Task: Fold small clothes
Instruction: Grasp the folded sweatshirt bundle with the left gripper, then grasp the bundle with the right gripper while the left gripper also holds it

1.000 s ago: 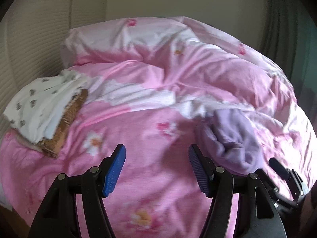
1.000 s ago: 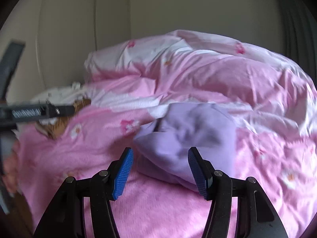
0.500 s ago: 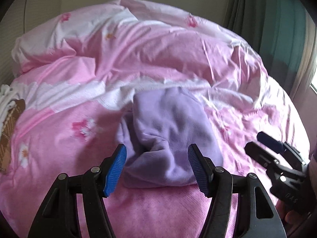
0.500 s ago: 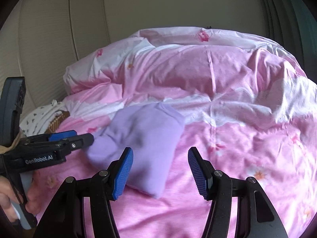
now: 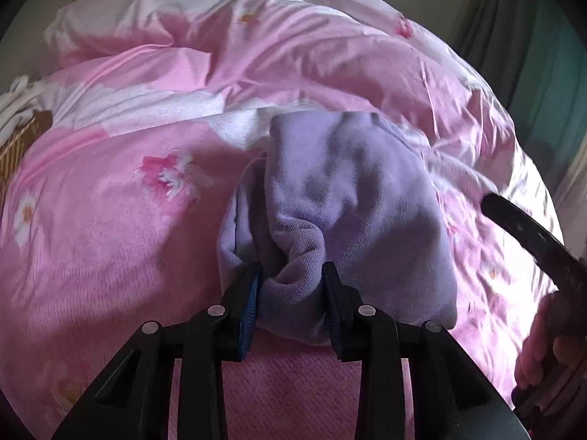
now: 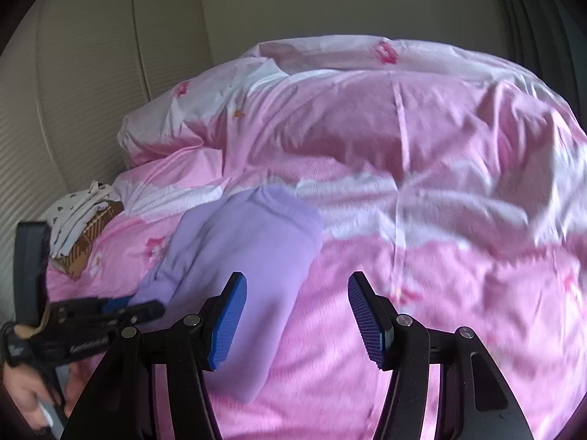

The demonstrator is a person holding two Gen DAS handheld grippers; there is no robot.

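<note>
L gripper (image 5: 291,286) is closing its jaws on a bunched fold at the near edge of the purple garment (image 5: 352,198); cloth is sitting between the blue pads (image 5: 251,311) and pressing against both. The garment is lying crumpled on the pink floral duvet (image 5: 110,238), near its middle, w/ the duvet heaped up behind it. R gripper (image 6: 297,315) is hovering over the duvet just right of the garment, jaws about half open, nothing between them. A hand (image 6: 22,392) is gripping the L tool. At far left, a white spotted cloth (image 6: 77,212) is lying on a brown checked item (image 6: 91,238).
</note>
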